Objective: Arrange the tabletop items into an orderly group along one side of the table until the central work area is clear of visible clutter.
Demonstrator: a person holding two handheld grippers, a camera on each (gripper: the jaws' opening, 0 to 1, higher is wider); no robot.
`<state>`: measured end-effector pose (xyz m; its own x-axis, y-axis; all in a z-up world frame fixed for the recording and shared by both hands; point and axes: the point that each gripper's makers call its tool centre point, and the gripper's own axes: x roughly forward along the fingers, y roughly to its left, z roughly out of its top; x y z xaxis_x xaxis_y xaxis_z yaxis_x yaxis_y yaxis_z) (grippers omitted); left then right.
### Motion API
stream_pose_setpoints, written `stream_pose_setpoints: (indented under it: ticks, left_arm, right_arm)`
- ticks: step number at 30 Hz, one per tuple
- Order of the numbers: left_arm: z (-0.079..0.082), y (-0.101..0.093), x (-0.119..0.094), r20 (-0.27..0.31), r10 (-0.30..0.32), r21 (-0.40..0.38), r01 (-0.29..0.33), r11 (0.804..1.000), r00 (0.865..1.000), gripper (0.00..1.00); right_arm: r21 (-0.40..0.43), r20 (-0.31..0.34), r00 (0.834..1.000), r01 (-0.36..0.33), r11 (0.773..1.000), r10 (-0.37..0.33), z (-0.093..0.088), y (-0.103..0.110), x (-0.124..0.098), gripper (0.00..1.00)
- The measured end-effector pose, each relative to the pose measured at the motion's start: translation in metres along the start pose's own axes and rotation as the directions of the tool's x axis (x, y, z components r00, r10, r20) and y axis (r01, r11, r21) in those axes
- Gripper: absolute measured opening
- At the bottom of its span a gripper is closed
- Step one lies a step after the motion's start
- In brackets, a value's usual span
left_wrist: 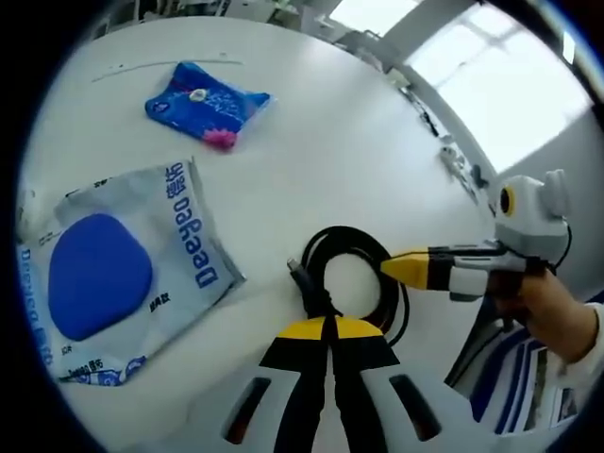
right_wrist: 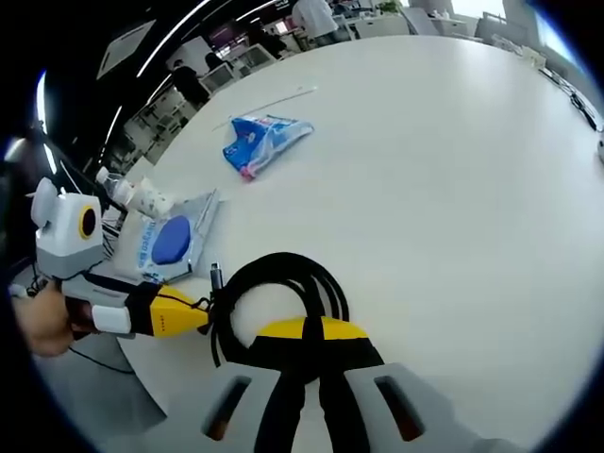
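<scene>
We have both grippers closed on the same coiled black cable (left_wrist: pixel 347 283), which lies on the white table (left_wrist: pixel 359 132) at lower centre of the left gripper view. The left gripper (left_wrist: pixel 329 326) has its jaws narrowed to a pinch on the near side of the coil, and the right gripper (left_wrist: pixel 401 267) comes in from the right of that view, nipping the far side; in the right gripper view its own tip (right_wrist: pixel 307 328) sits shut on the loop. The risk we see is pulling unevenly: the coil could spring open, trail its plug end and sprawl wider. A drag toward the left of the frame could also sweep the blue-and-white packet (left_wrist: pixel 123 274). The small blue pouch (left_wrist: pixel 206 102) sits well apart, upper left.
</scene>
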<state>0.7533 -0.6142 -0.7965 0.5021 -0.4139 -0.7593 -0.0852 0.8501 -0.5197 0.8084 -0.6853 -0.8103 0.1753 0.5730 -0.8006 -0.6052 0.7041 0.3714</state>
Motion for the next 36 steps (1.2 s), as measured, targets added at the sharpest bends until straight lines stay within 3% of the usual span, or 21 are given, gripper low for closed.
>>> stream_pose_setpoints:
  ticks: [16,17,19,20,22,25,28,30,33,36]
  left_arm:
    - [0.004,0.001,-0.001,0.011,-0.030,0.009,0.030,1.000,1.000,0.00]
    - [0.005,0.001,-0.002,0.014,-0.036,0.008,0.036,0.999,0.999,0.00]
    - [0.010,-0.001,-0.005,0.028,-0.049,0.016,0.048,0.999,0.998,0.00]
    - [0.017,-0.006,-0.007,0.058,-0.088,0.078,0.083,0.994,0.994,0.00]
    - [0.024,-0.009,-0.013,0.075,-0.099,0.111,0.090,0.990,0.992,0.00]
    - [0.035,-0.013,-0.027,0.123,-0.117,0.082,0.107,0.991,0.986,0.00]
    - [0.045,-0.018,-0.042,0.156,-0.131,0.113,0.115,0.987,0.979,0.00]
    - [0.055,-0.021,-0.056,0.197,-0.141,0.125,0.118,0.985,0.970,0.02]
    - [0.063,-0.029,-0.074,0.226,-0.198,0.128,0.172,0.977,0.954,0.07]
    - [0.069,-0.036,-0.099,0.260,-0.268,0.137,0.240,0.961,0.928,0.10]
  right_arm:
    - [-0.045,0.021,1.000,-0.001,0.999,0.002,0.005,-0.003,0.003,0.01]
    - [-0.110,0.026,1.000,0.004,0.994,-0.001,0.008,-0.004,0.002,0.01]
    - [-0.143,0.057,0.998,0.015,0.990,-0.007,0.012,0.001,-0.003,0.03]
    - [-0.147,0.067,0.998,0.005,0.989,0.005,0.015,0.005,-0.005,0.03]
    - [-0.142,0.074,0.997,-0.010,0.990,0.020,0.019,0.007,-0.008,0.06]
    - [-0.143,0.116,0.993,-0.007,0.990,0.024,0.027,0.009,-0.014,0.07]
    - [-0.123,0.171,0.984,-0.026,0.992,0.047,0.040,0.013,-0.022,0.06]
    - [-0.127,0.187,0.980,-0.039,0.991,0.063,0.046,0.019,-0.028,0.06]
    - [-0.142,0.210,0.975,-0.045,0.989,0.074,0.054,0.024,-0.033,0.06]
    - [-0.144,0.225,0.970,-0.062,0.988,0.093,0.061,0.030,-0.038,0.06]
